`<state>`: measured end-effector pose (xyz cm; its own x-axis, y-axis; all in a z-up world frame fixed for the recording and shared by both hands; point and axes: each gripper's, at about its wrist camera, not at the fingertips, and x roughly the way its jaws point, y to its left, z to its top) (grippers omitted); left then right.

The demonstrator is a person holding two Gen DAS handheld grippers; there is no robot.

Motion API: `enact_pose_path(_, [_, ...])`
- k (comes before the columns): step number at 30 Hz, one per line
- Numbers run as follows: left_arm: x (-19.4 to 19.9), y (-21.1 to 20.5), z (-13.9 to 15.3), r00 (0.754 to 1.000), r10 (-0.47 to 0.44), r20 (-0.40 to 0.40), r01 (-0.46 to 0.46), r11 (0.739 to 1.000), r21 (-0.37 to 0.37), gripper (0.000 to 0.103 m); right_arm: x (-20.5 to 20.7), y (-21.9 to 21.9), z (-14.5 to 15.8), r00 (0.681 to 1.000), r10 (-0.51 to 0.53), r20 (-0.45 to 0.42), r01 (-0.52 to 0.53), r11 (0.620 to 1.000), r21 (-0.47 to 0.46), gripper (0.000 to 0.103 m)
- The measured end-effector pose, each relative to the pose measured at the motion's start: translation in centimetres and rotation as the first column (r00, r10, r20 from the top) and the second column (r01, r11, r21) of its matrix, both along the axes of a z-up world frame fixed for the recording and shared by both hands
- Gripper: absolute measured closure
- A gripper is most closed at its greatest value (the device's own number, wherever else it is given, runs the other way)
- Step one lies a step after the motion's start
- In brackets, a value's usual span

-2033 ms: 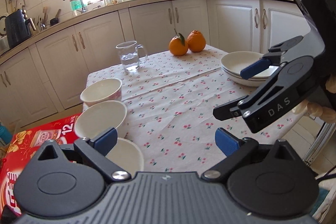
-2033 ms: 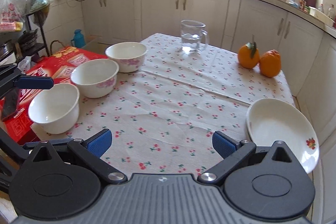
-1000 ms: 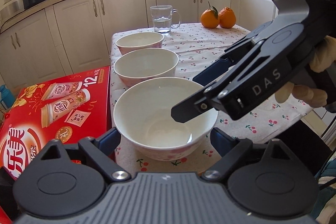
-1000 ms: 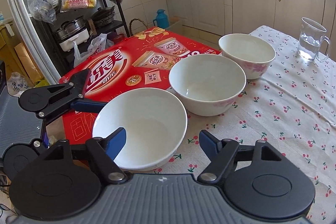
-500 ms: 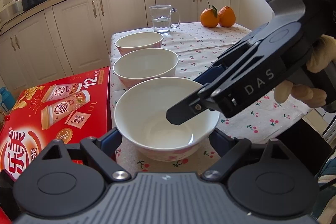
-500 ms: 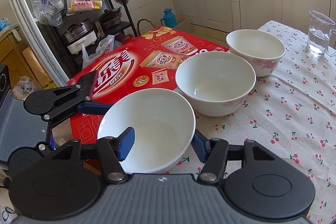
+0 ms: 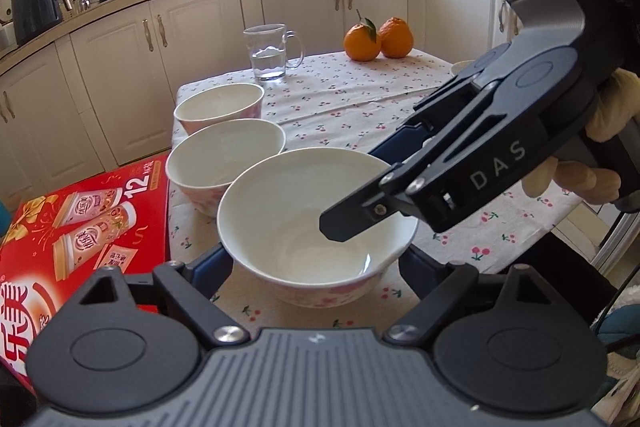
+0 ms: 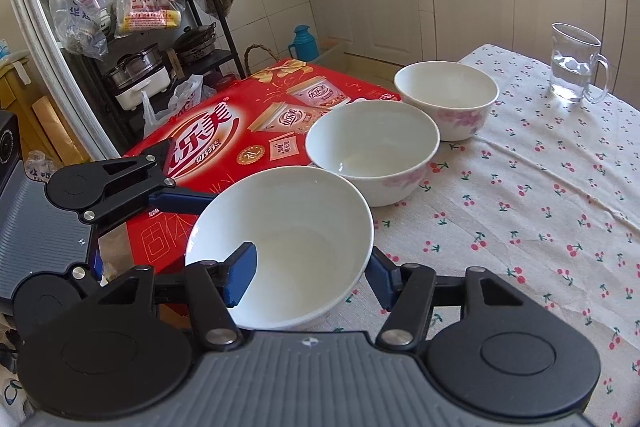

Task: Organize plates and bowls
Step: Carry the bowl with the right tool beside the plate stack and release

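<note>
Three white ceramic bowls with pink floral bands stand in a row along the left edge of the worktop (image 8: 540,187), which is covered by a white cloth printed with red cherries. Beside that edge, lower down, lies a large red printed carton (image 8: 224,131). The far bowl (image 8: 446,99) stands apart from the middle bowl (image 8: 372,151); the middle bowl and the near bowl (image 8: 288,247) overlap in both views, and contact between them cannot be confirmed.

Right tongs (image 8: 308,271) straddle the near bowl's wall: one blue pad sits inside the bowl against the inner surface, the other outside against the outer wall, the jaws closed onto the rim. Whether the bowl is raised off the cloth cannot be determined.

Left tongs (image 7: 316,263) are spread wide, a finger on each side of the same bowl's base, neither visibly touching it.

One clear glass jug (image 7: 272,53) holding water stands upright near the far corner. Two oranges (image 7: 378,39) sit touching each other at the far edge, well apart from the bowls.
</note>
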<state>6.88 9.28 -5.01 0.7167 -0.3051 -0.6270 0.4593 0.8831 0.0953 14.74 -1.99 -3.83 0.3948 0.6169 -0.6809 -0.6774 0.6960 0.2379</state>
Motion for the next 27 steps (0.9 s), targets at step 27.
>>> enact_pose_path(27, [4.1, -8.3, -0.7, 0.970, -0.244, 0.002, 0.244, 0.969, -0.038, 0.014, -0.4, -10.0, -0.2, 0.964, -0.264, 0.030, 0.265, 0.963, -0.050, 0.037])
